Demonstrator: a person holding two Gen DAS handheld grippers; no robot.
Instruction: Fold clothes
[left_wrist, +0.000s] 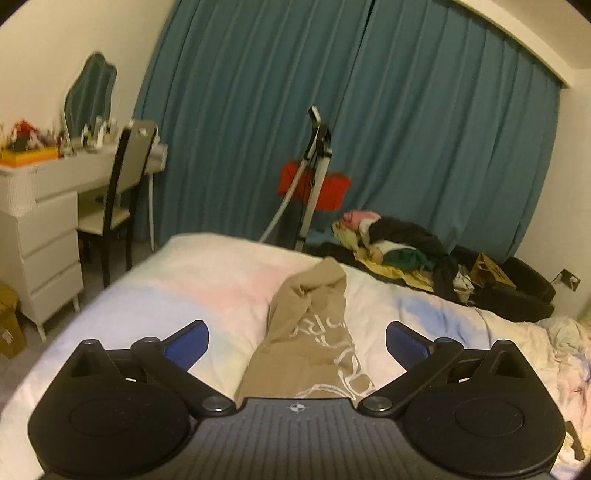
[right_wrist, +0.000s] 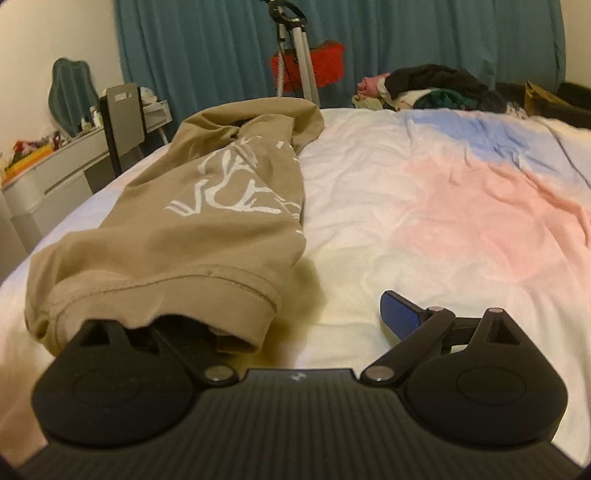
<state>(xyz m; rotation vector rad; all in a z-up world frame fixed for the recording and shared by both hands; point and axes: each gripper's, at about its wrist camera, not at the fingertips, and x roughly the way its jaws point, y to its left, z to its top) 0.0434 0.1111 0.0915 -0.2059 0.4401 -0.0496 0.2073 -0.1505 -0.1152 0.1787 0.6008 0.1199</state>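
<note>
A tan garment (left_wrist: 310, 332) with white print lies bunched lengthwise on the pastel bed cover (left_wrist: 184, 280). My left gripper (left_wrist: 295, 328) hovers over its near end, jaws wide open, and the blue pads (left_wrist: 186, 345) stand clear of the cloth on both sides. In the right wrist view the same tan garment (right_wrist: 207, 221) lies left of centre, hem towards me. My right gripper (right_wrist: 291, 310) is spread wide. Its right pad (right_wrist: 400, 317) rests free over the bed cover (right_wrist: 424, 206). The left finger is hidden under the hem, so nothing is pinched.
A pile of mixed clothes (left_wrist: 399, 240) lies past the bed's far edge, before teal curtains (left_wrist: 406, 110). A metal stand with a red item (left_wrist: 314, 177) is by the curtain. A white dresser (left_wrist: 44, 229) and chair (left_wrist: 125, 184) stand at left.
</note>
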